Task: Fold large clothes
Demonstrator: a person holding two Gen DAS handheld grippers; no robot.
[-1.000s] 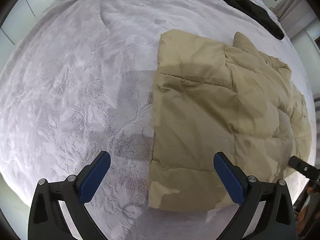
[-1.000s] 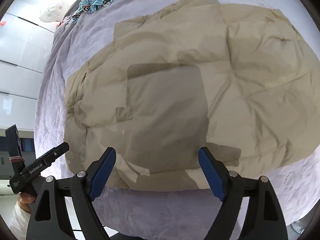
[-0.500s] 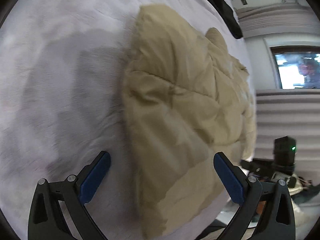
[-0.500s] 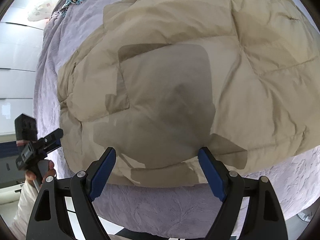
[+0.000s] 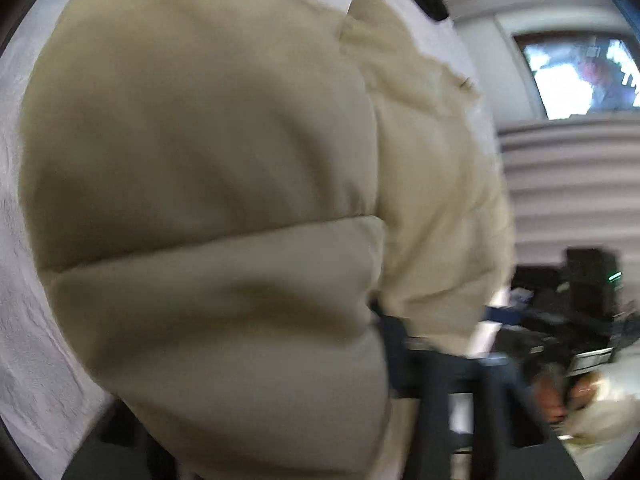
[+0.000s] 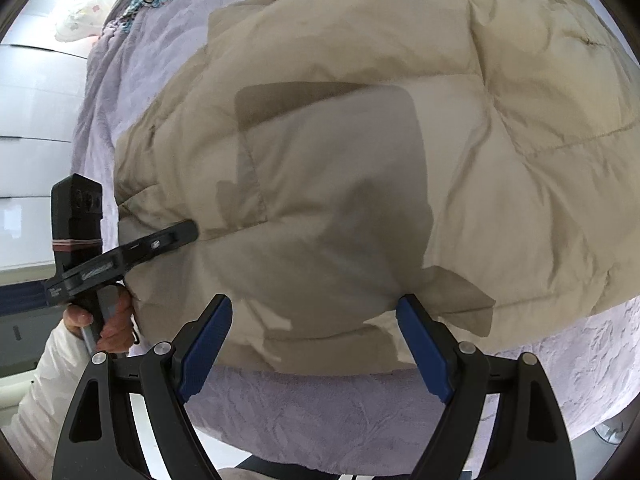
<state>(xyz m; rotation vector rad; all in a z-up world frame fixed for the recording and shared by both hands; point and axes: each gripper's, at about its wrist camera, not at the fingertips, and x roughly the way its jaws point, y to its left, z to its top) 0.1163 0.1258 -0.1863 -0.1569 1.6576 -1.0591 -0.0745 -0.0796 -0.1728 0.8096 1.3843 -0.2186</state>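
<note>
My left gripper [image 6: 188, 236] has just been closing its jaws on the near left edge of the tan puffer jacket [image 6: 360, 152], which lies spread on the bed [image 6: 360, 412]; padding sits between them, though my left view is too blurred to confirm a firm pinch. My right gripper [image 6: 312, 344] hovers wide open and empty over the near hem. I worry the slick, air-filled quilting will squirm out, or that I've caught only the top layer. The lilac bed cover is plush and embossed.
</note>
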